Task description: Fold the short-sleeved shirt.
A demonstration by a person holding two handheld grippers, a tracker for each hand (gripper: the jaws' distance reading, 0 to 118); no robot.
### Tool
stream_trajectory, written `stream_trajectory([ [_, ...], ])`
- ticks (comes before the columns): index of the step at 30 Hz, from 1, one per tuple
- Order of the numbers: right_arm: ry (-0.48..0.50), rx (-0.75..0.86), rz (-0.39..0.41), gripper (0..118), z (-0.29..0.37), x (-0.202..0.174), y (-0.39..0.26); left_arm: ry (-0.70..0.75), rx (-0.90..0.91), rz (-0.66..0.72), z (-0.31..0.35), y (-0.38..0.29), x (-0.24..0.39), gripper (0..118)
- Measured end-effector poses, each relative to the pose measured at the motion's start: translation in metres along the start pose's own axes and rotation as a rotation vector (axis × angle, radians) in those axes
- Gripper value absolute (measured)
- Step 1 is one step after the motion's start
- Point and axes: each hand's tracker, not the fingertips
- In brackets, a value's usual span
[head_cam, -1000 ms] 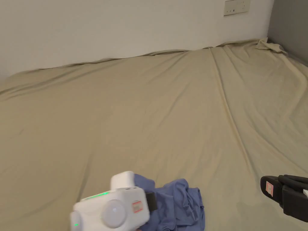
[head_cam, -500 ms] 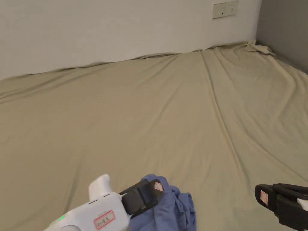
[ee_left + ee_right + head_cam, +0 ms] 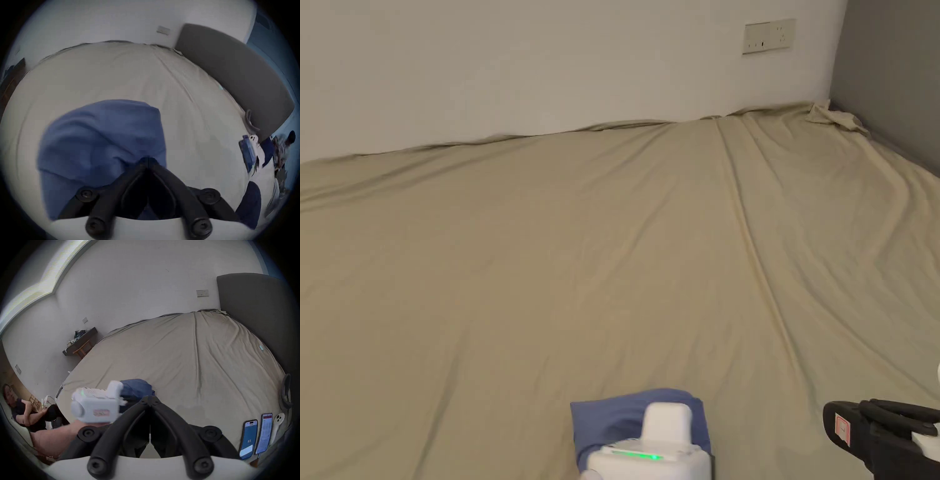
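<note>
I hold the blue short-sleeved shirt (image 3: 100, 139), bunched at the bed's (image 3: 612, 250) near edge, pinched in my left gripper (image 3: 148, 160), while my right gripper (image 3: 150, 398) waits closed and empty beside it, free to take another edge.

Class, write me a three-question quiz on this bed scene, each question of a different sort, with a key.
1. True or false: the crumpled blue short-sleeved shirt lies spread flat across the beige bed sheet.
2. The left gripper has its jaws: A) wide open, B) closed on the shirt.
3. Fill in: the right gripper, with its jaws together, holds ____.

Key: 1 false, the shirt is bunched; 2 B; 3 nothing.
</note>
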Motion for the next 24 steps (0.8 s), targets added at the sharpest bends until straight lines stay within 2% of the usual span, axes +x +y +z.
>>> stream_trajectory([
  [6,0.01,0.024,-0.003,3,0.005,0.01,0.002,-0.136,-0.095,-0.003,-0.019,-0.01,0.04,0],
  [8,0.036,0.06,-0.026,3,0.007,0.014,0.004,-0.163,-0.077,-0.014,-0.007,-0.013,0.039,0],
  [9,0.066,0.083,-0.05,3,0.007,0.016,0.005,-0.224,-0.042,0.008,0.006,-0.013,0.032,0],
  [11,0.157,0.102,-0.105,3,0.002,0.023,0.005,-0.302,0.012,0.069,0.035,-0.015,0.009,0],
  [14,0.375,0.043,-0.204,3,-0.029,0.032,0.004,-0.323,0.068,0.147,0.086,-0.021,-0.048,0],
  [15,0.459,0.015,-0.237,3,-0.047,0.033,0.002,-0.319,0.092,0.166,0.1,-0.024,-0.068,0],
  [17,0.565,-0.048,-0.317,3,-0.087,0.03,-0.002,-0.272,0.125,0.211,0.12,-0.026,-0.103,0],
  [21,0.593,-0.242,-0.465,3,-0.177,0.02,-0.014,-0.176,0.2,0.257,0.113,-0.024,-0.145,0],
  [22,0.585,-0.286,-0.481,3,-0.193,0.017,-0.017,-0.186,0.178,0.259,0.105,-0.026,-0.148,0],
  [24,0.507,-0.395,-0.467,3,-0.226,0.018,-0.026,-0.182,0.085,0.236,0.087,-0.04,-0.147,0],
])
